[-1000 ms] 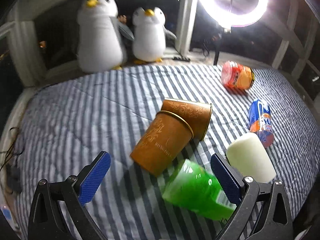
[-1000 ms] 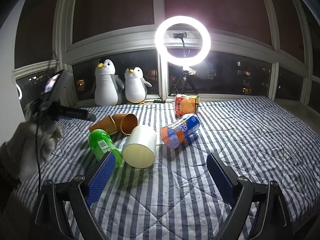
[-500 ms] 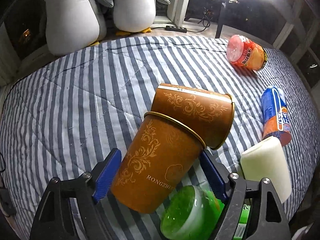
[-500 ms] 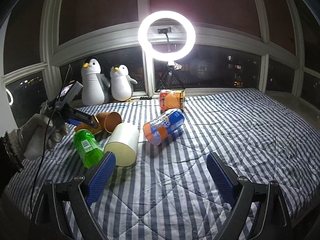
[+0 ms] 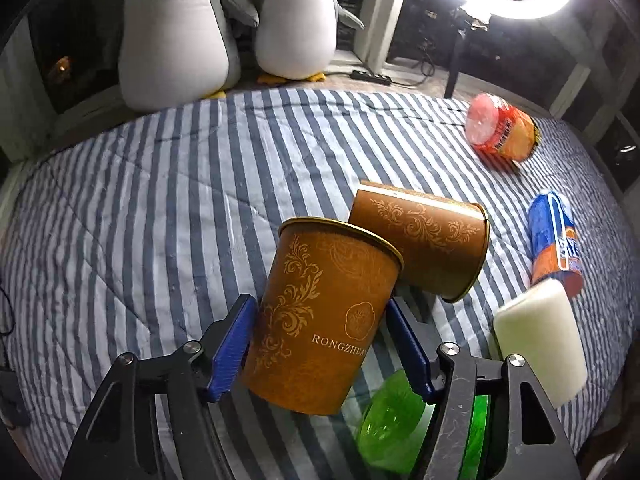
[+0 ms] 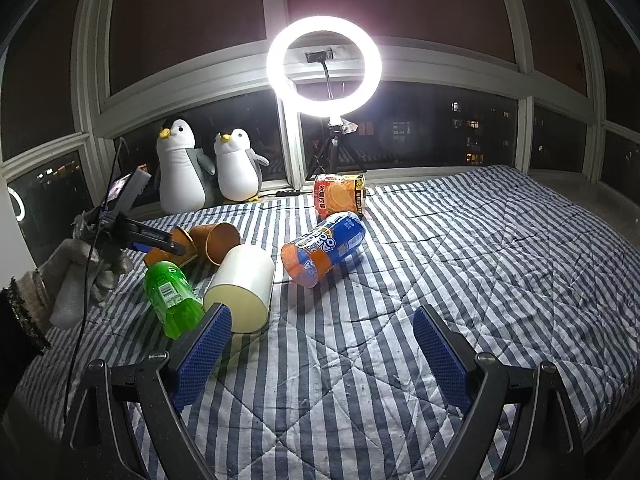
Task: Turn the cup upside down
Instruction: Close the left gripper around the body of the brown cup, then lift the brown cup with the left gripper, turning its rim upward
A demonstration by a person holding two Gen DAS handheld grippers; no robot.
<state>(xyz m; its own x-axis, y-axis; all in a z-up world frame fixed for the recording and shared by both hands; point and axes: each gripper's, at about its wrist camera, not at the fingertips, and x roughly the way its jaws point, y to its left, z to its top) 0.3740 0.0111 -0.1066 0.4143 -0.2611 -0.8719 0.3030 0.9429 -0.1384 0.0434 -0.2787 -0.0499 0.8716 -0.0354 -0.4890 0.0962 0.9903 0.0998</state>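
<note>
A brown cup with gold scrollwork (image 5: 320,312) sits between the blue pads of my left gripper (image 5: 320,344), which is shut on its lower body; the cup is tilted, its gold rim pointing away and up. A second brown cup (image 5: 424,248) lies on its side just behind it on the striped bedcover. In the right wrist view the left gripper (image 6: 160,242) and both brown cups (image 6: 216,242) show at the left. My right gripper (image 6: 320,354) is open and empty above the bedcover.
A green bottle (image 5: 396,432) and a white cup (image 5: 540,344) lie by the left gripper. A blue-orange can (image 6: 322,248) and an orange packet (image 6: 340,196) lie further off. Two penguin toys (image 6: 208,168) and a ring light (image 6: 324,66) stand at the window.
My left gripper moved forward around the near brown cup and shut on it, and the cup has tilted up from lying. The right gripper stayed open, its view shifting slightly.
</note>
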